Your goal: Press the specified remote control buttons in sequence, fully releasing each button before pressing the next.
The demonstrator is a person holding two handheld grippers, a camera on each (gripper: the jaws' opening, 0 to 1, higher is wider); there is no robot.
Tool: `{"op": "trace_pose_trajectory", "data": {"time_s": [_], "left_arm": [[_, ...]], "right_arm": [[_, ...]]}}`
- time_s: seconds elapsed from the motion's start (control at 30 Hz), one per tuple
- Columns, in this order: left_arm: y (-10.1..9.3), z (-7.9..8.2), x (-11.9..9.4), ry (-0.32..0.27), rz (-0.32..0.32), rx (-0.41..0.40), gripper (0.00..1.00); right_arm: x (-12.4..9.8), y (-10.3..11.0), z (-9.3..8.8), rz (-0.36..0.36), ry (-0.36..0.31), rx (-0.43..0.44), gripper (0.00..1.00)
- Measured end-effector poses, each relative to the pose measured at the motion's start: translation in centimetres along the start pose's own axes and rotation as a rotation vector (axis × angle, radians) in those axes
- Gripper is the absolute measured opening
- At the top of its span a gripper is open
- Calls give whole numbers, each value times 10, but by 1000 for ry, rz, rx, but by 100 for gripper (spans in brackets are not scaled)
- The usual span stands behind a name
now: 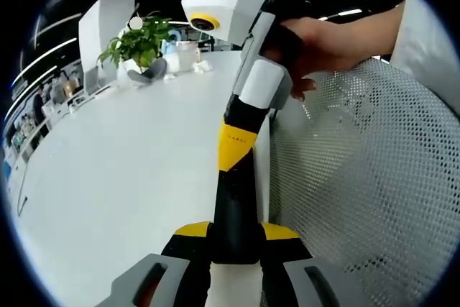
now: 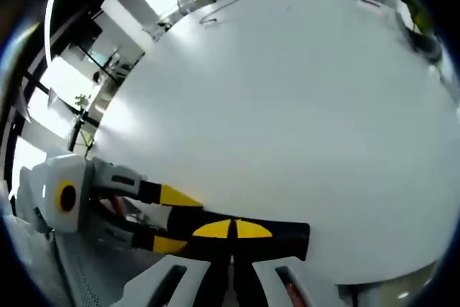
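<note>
Bright, even office light; soft glare on the glossy white tabletop (image 2: 287, 106); heavy fisheye bending and blur at edges.

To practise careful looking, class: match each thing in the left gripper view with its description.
Things:
1. potted plant
2. chair
3. table
4. person's hand

Descriptions:
A. white mesh
B. holds the right hand-held gripper
C. green leaves
D. plain white top

Pairs: 1-C, 2-A, 3-D, 4-B
</note>
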State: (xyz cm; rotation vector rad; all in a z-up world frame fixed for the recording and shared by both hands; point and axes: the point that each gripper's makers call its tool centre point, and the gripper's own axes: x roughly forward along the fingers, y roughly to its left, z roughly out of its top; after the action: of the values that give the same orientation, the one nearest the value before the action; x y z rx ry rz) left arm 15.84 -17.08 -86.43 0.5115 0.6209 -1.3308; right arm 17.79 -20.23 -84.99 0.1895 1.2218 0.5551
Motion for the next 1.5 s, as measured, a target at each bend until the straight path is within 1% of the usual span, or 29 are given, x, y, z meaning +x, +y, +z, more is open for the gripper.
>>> {"op": "trace_pose_trajectory", "data": {"time_s": [0.13, 0.2, 0.3, 0.5, 0.77, 1.03, 1.13, 1.2, 1.4, 1.5], "left_arm": [[0, 0, 0, 0, 0, 0, 25], [0, 0, 0, 0, 0, 0, 25], [0, 0, 0, 0, 0, 1, 25], [0, 0, 0, 1, 0, 1, 25], [0, 0, 0, 2, -2, 1, 25], [0, 0, 0, 2, -2, 2, 25], [0, 0, 0, 2, -2, 2, 25], [-1, 0, 0, 1, -2, 2, 25], [-1, 0, 0, 2, -1, 2, 25], [0, 0, 0, 2, -1, 2, 25]], "right_arm": [[0, 2, -4, 10, 25, 8, 0], [1, 2, -4, 5, 27, 4, 0], [3, 0, -10, -15, 62, -8, 0], [3, 0, -11, -39, 63, -53, 0], [3, 0, -12, -44, 60, -76, 0], [3, -1, -11, -27, 59, -44, 0], [3, -1, -11, 2, 61, 41, 0], [2, -2, -10, 16, 63, 74, 0], [0, -2, -11, 5, 68, 84, 0], [-3, -3, -9, -2, 52, 93, 0]]}}
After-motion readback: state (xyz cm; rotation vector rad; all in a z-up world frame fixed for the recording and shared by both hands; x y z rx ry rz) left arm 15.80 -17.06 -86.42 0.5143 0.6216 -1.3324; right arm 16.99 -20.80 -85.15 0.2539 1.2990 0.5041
